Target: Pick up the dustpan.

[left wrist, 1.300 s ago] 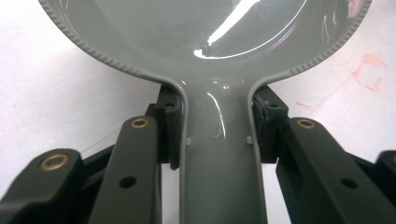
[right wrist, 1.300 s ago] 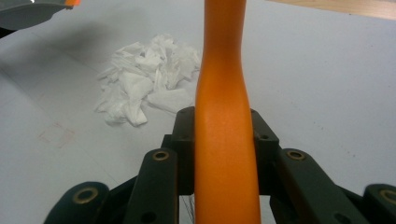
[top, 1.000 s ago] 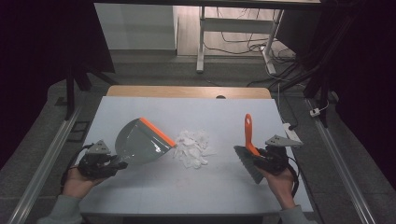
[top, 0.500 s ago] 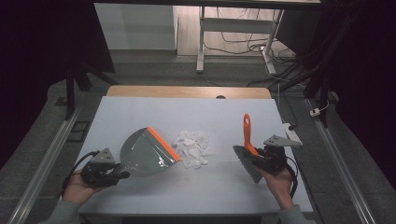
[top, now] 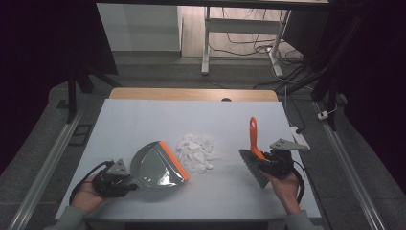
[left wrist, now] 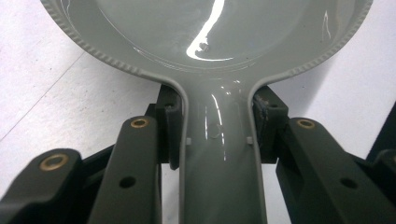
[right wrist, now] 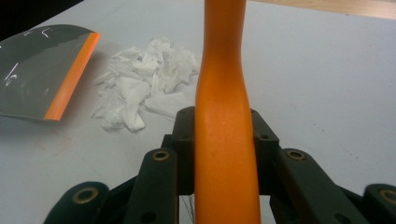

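A grey dustpan (top: 153, 165) with an orange lip (top: 174, 159) lies low on the white table, its lip facing a pile of white paper scraps (top: 196, 151). My left gripper (top: 127, 181) is shut on the dustpan's handle; in the left gripper view the pads (left wrist: 264, 123) press both sides of the handle below the pan (left wrist: 219, 28). My right gripper (top: 264, 162) is shut on a brush with an orange handle (top: 253, 134), dark bristles (top: 253, 168) pointing toward the near edge. The right gripper view shows the handle (right wrist: 224, 93), scraps (right wrist: 144, 79) and dustpan (right wrist: 37, 70).
The table (top: 143, 120) has a wooden strip (top: 191, 94) along its far edge. A small white piece (top: 300, 136) lies near the right edge. Metal rails (top: 52, 158) run along both sides. Desk legs and cables stand on the floor behind.
My left hand brought the dustpan down and toward the near edge, and its orange lip now rests beside the scraps. The right hand and the brush stayed still.
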A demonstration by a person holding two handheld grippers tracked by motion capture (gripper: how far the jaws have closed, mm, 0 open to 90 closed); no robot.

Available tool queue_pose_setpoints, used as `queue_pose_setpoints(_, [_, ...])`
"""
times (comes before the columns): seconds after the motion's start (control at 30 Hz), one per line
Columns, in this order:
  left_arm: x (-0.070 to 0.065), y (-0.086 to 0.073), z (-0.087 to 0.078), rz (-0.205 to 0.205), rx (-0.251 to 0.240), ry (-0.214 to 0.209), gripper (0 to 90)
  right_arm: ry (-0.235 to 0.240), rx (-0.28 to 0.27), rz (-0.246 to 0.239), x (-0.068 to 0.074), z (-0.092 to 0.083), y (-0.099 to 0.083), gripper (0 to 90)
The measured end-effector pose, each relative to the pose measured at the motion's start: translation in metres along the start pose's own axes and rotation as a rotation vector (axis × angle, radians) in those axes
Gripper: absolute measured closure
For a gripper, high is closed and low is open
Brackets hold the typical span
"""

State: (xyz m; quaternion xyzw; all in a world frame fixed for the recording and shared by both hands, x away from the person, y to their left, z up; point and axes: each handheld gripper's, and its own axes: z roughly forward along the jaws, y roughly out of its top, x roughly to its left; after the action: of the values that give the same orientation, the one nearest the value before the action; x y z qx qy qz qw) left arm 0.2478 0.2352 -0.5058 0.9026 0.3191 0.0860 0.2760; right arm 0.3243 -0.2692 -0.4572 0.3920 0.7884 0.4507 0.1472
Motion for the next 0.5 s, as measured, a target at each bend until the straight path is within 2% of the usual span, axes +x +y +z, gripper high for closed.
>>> queue_pose_setpoints(0.2, [-0.0017, 0.0013, 0.0041, 0.022, 0.035, 0.006, 62.1, 0.001, 0.004, -0.001, 0.0002, 0.0020, -0.0006, 70.0])
queue_pose_setpoints(0.23, [-0.0019, 0.0004, 0.0041, 0.027, 0.038, 0.035, 62.1, 0.002, 0.005, 0.000, 0.0005, 0.0019, -0.0007, 70.0])
queue_pose_setpoints(0.33, [-0.0010, 0.0002, 0.0036, 0.019, 0.039, 0.050, 62.1, -0.001, 0.005, -0.001, 0.0008, 0.0015, -0.0006, 70.0])
queue_pose_setpoints(0.43, [-0.0002, -0.0005, 0.0045, 0.020, 0.039, 0.027, 62.1, 0.000, 0.002, -0.001, 0.0004, 0.0016, -0.0004, 70.0])
queue_pose_setpoints(0.5, [-0.0002, -0.0003, 0.0057, 0.026, 0.049, 0.026, 62.1, 0.000, 0.000, -0.002, 0.0003, 0.0019, -0.0003, 69.9])
